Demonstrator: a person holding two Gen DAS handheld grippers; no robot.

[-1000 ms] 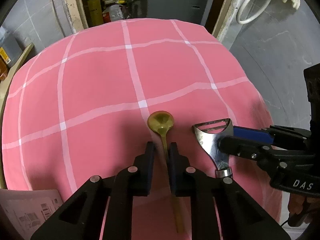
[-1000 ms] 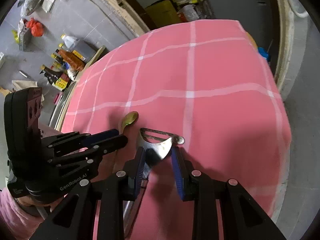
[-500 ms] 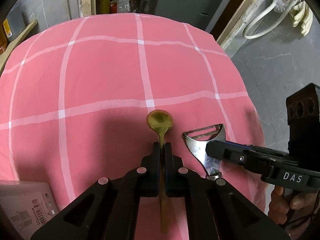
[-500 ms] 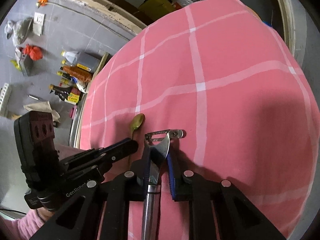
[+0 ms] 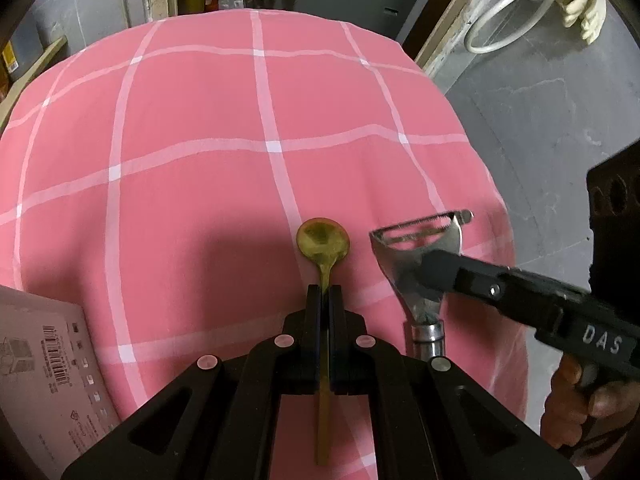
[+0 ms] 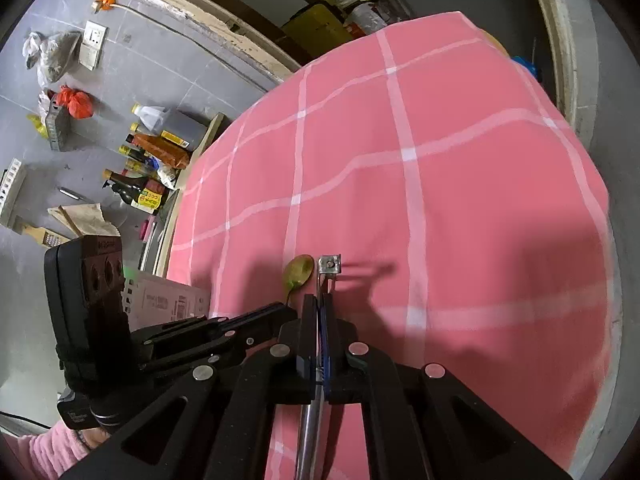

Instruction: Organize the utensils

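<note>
Left wrist view: left gripper has its jaws clamped on the thin handle of the gold spoon, bowl pointing away over the pink checked tablecloth; a printed cardboard box lies at the near left edge; just right of the spoon, the right gripper is closed on the steel peeler, its serrated blade at the far end; a hand holds that tool. Right wrist view: right gripper, jaws having just closed, pinches the peeler seen edge-on; spoon bowl just beside it; bottles stand on the grey floor beyond the table.
</note>
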